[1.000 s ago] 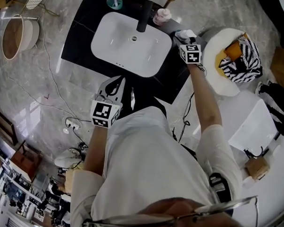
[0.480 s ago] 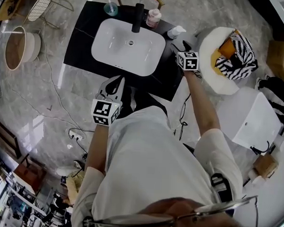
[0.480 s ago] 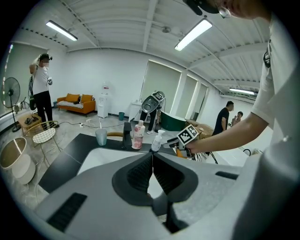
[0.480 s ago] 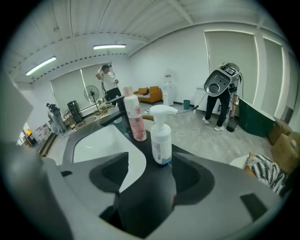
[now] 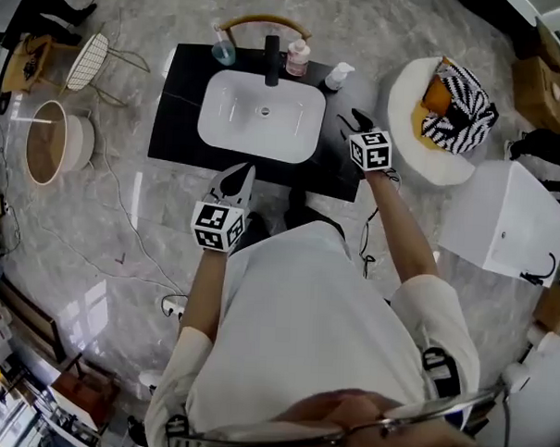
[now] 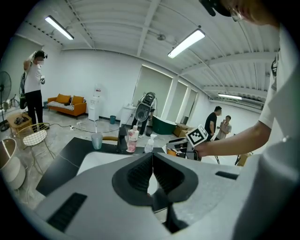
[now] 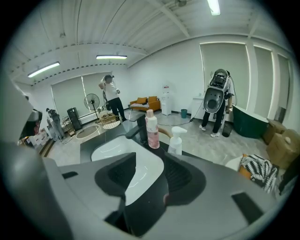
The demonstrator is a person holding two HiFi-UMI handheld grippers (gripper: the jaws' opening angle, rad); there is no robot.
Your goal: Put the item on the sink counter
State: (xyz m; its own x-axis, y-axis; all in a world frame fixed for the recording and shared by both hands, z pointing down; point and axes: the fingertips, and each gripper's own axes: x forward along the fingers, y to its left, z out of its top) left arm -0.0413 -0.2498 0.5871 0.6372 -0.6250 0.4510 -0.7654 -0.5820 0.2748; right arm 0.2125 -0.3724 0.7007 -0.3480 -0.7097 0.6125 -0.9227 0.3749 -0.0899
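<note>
A white pump bottle (image 5: 339, 75) stands upright on the black sink counter (image 5: 173, 121), right of the white basin (image 5: 231, 123). My right gripper (image 5: 357, 117) hovers over the counter's right end, a short way back from that bottle. In the right gripper view the bottle (image 7: 176, 140) stands beyond the jaws; the right gripper (image 7: 150, 161) has a gap, nothing in it, and its jaws are closing. My left gripper (image 5: 240, 173) hangs at the counter's front edge. In its own view the left gripper (image 6: 152, 161) has its pads touching, empty.
A pink bottle (image 5: 297, 57), a black faucet (image 5: 271, 58) and a blue-green cup (image 5: 223, 51) line the counter's back. A white round pouf (image 5: 409, 131) holding striped cloth sits right of the counter; a white box (image 5: 502, 228) is nearer. People stand in the background (image 6: 33, 84).
My right gripper has drawn back from the white pump bottle, which now stands alone on the counter. Its jaws have narrowed. The left gripper has barely shifted.
</note>
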